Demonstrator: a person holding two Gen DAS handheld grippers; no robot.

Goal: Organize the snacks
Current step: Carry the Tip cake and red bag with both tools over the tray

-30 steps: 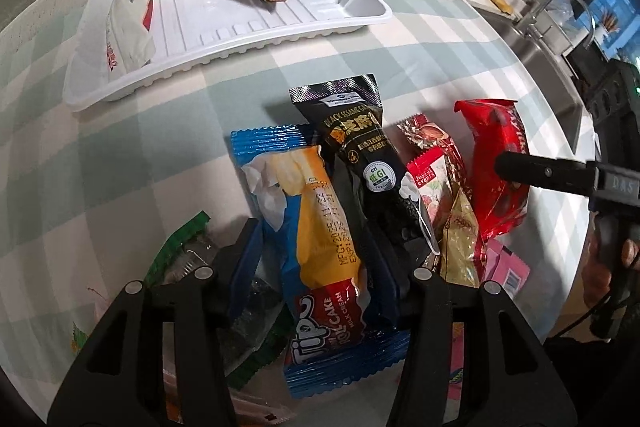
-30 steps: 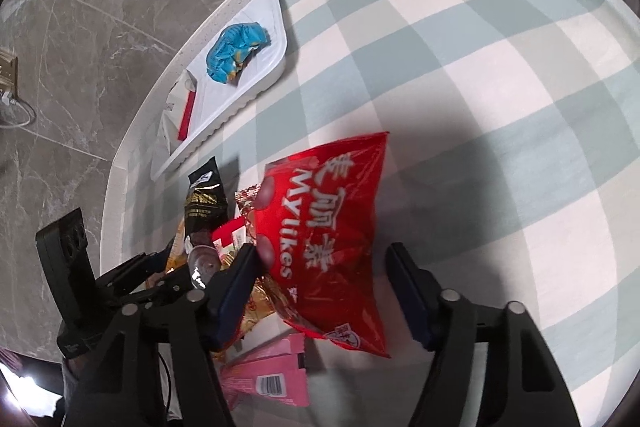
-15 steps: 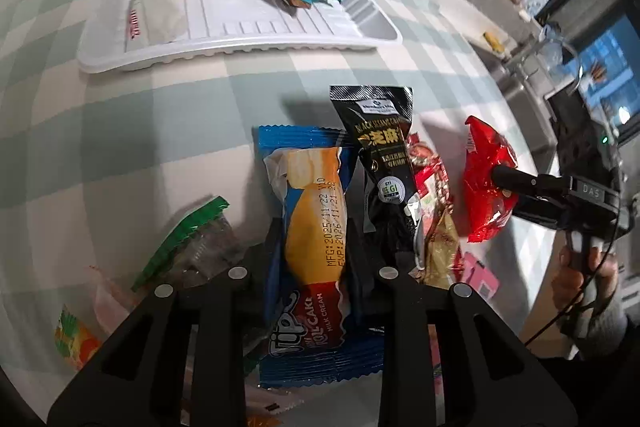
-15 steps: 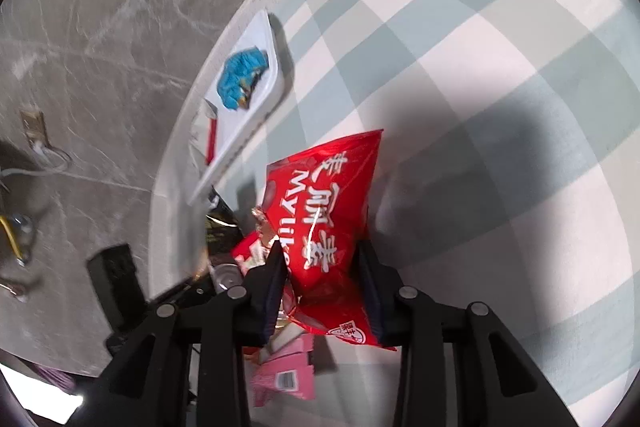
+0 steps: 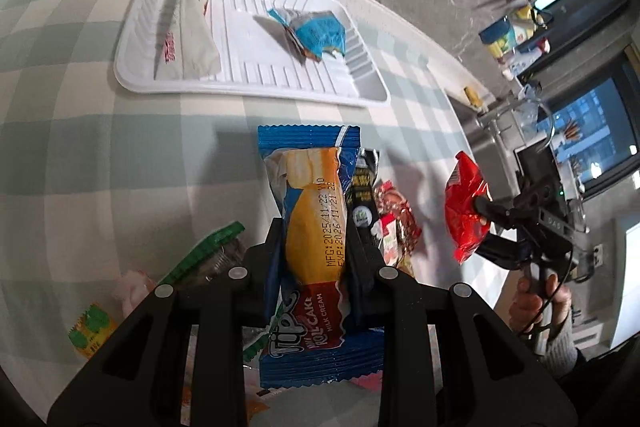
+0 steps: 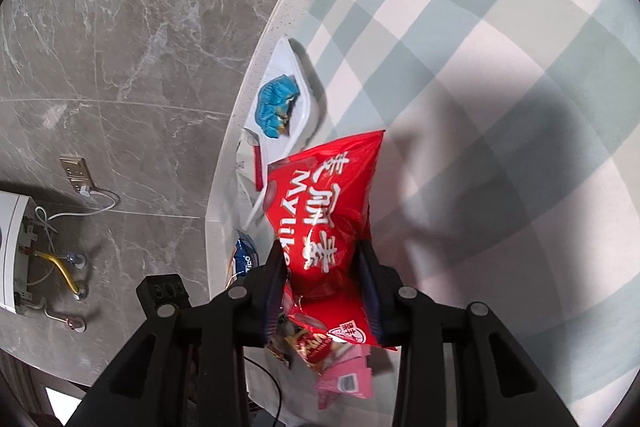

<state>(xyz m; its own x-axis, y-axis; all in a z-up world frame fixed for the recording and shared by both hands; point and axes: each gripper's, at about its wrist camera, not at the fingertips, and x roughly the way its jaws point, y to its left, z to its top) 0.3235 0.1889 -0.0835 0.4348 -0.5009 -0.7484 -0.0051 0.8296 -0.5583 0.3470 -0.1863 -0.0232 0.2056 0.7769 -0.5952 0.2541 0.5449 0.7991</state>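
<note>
Left wrist view: the left claw (image 5: 316, 251) is clenched on a blue roll cake packet (image 5: 314, 227), seemingly lifted off the checked worktop (image 5: 80, 147). Beyond the packet, a white tray (image 5: 248, 83) is seen holding a white wrapper (image 5: 192, 27) and a crumpled blue wrapper (image 5: 316, 35). Right of the packet, the right claw (image 6: 324, 259) is clamped on a red Mylikes bag (image 6: 324, 203), above loose snacks (image 6: 316, 343).
</note>
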